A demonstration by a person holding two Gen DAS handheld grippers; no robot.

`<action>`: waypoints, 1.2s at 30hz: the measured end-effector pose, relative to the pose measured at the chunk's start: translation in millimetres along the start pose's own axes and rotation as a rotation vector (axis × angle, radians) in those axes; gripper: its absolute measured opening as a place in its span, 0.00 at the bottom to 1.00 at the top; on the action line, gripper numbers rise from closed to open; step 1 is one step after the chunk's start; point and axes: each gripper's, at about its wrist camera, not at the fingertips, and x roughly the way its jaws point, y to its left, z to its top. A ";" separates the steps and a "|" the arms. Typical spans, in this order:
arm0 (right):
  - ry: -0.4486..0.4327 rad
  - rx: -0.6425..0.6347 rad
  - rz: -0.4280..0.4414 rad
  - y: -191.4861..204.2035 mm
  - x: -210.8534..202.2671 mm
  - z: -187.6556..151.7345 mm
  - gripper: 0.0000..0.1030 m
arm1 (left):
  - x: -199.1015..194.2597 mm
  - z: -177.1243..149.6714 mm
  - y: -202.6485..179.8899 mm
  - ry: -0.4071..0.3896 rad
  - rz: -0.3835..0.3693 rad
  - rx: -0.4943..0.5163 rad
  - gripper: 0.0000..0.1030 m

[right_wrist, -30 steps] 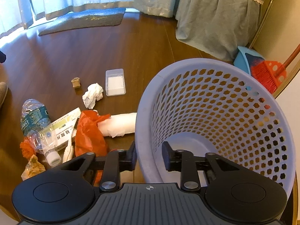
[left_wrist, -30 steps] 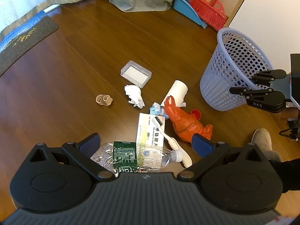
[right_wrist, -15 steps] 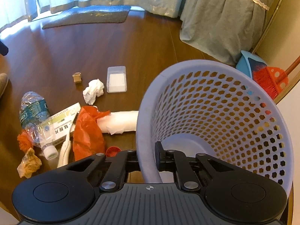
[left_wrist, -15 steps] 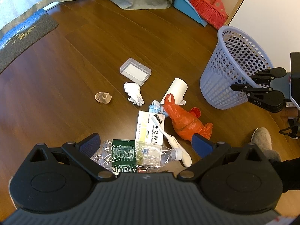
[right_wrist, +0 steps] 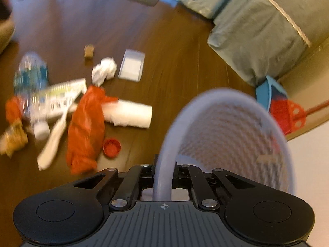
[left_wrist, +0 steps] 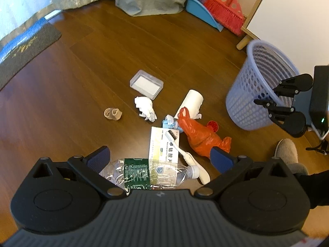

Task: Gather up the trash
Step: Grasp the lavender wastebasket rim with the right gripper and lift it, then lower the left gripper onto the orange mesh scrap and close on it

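Right gripper (right_wrist: 163,171) clamps the blurred basket (right_wrist: 236,123) rim; left gripper (left_wrist: 159,157) open, bottle (left_wrist: 144,174) half-hidden.

Right wrist view motion-blurred: lavender perforated plastic basket (right_wrist: 236,127) mesh smeared; crushed clear plastic bottle (left_wrist: 144,173) beside it partly hidden behind left tool body.

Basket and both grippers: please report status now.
Right gripper shut on basket rim. Left gripper open, above plastic bottle. Trash on floor, none collected. Nothing blocking.

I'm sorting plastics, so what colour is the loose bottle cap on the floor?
Red; the bottle cap shows best in the right wrist view.
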 end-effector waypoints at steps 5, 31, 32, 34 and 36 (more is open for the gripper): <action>0.124 -0.133 -0.101 26.4 6.6 -11.1 0.07 | 6.2 -5.2 -2.9 0.012 0.014 0.035 0.99; 0.199 -0.240 -0.259 62.9 39.0 -71.5 0.00 | 35.7 -18.2 14.7 0.028 0.017 0.125 0.99; 0.201 -0.242 -0.258 61.5 39.6 -71.4 0.00 | 38.6 -17.3 12.0 0.029 0.015 0.155 0.99; 0.194 -0.229 -0.259 57.4 43.3 -66.3 0.00 | 45.7 -15.8 6.8 0.037 0.003 0.215 0.99; 0.183 -0.222 -0.262 54.5 47.3 -61.4 0.00 | 52.3 -18.2 3.8 0.041 -0.031 0.286 0.99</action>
